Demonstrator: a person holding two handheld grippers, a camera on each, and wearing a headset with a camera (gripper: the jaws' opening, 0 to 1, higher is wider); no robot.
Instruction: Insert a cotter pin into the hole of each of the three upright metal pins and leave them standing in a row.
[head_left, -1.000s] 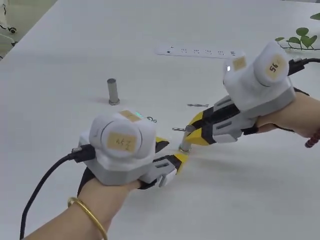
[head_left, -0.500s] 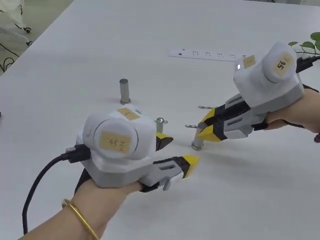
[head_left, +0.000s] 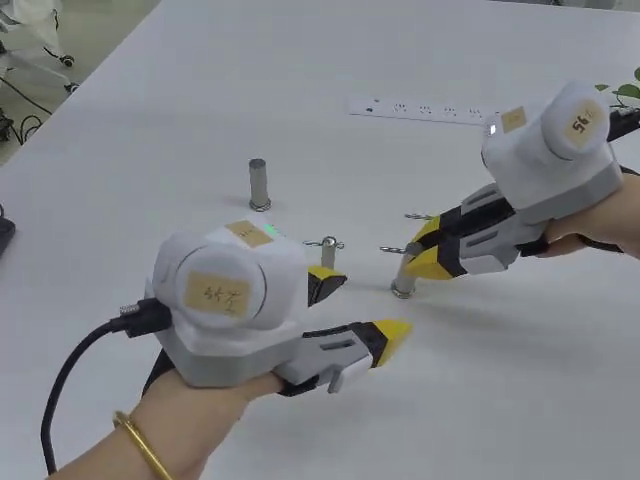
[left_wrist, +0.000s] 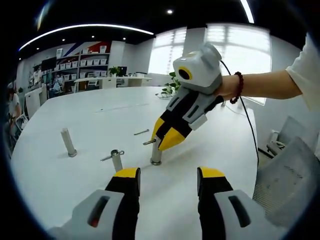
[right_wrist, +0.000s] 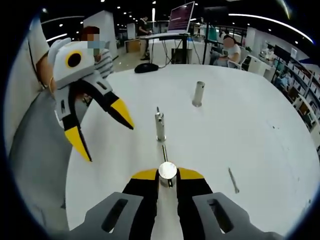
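Three upright metal pins stand on the white table (head_left: 150, 120). The far pin (head_left: 258, 185) is bare. The middle pin (head_left: 327, 248) has a cotter pin through its top. My right gripper (head_left: 425, 250) is shut on a cotter pin (head_left: 392, 249) whose shaft pokes out the far side of the near pin (head_left: 403, 278). In the right gripper view the near pin's top (right_wrist: 167, 170) sits between my right gripper (right_wrist: 167, 176) jaws. My left gripper (head_left: 360, 305) is open, a little short of the near pin (left_wrist: 156, 152), nothing in it.
A loose cotter pin (head_left: 418, 216) lies on the table behind the right gripper. A white power strip (head_left: 430, 110) lies farther back, and a plant (head_left: 625, 90) sits at the right edge. Desks and people show beyond the table in the right gripper view.
My left gripper has drawn back from the near pin and its jaws stand wider apart. The right gripper stays at the near pin. The head camera has shifted.
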